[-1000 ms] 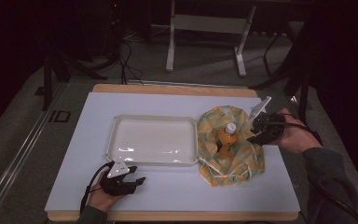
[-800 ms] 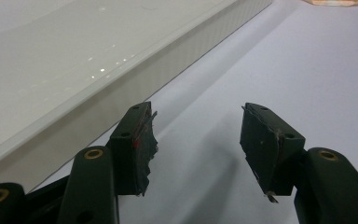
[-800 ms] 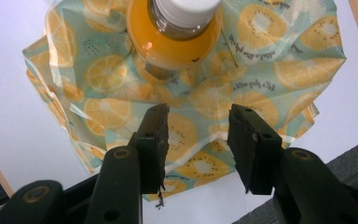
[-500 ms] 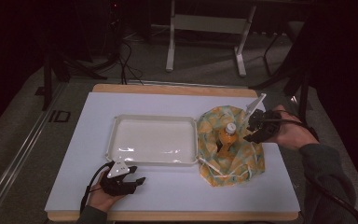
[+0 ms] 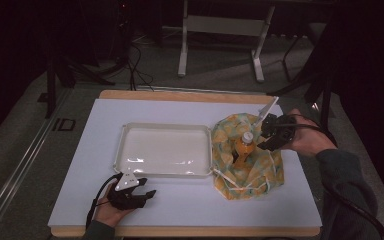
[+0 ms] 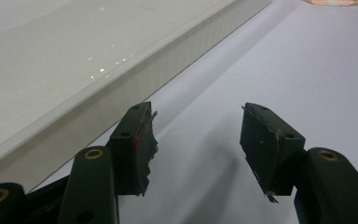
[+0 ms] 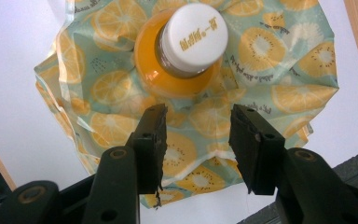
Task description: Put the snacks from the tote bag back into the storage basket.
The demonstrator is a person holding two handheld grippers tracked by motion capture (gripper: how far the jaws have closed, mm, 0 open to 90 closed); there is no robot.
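The bottle of orange juice stands upright on a fruit-print bag, right of the white tray on the tabletop. The right tongs hover beside its cap, jaws apart. The left tongs rest near the tray, apart.

The bottle's white cap carries a line of small gold characters, seen upside down and too small for me to make out, while on the floor left of the tabletop the big letters "ID" can be read.
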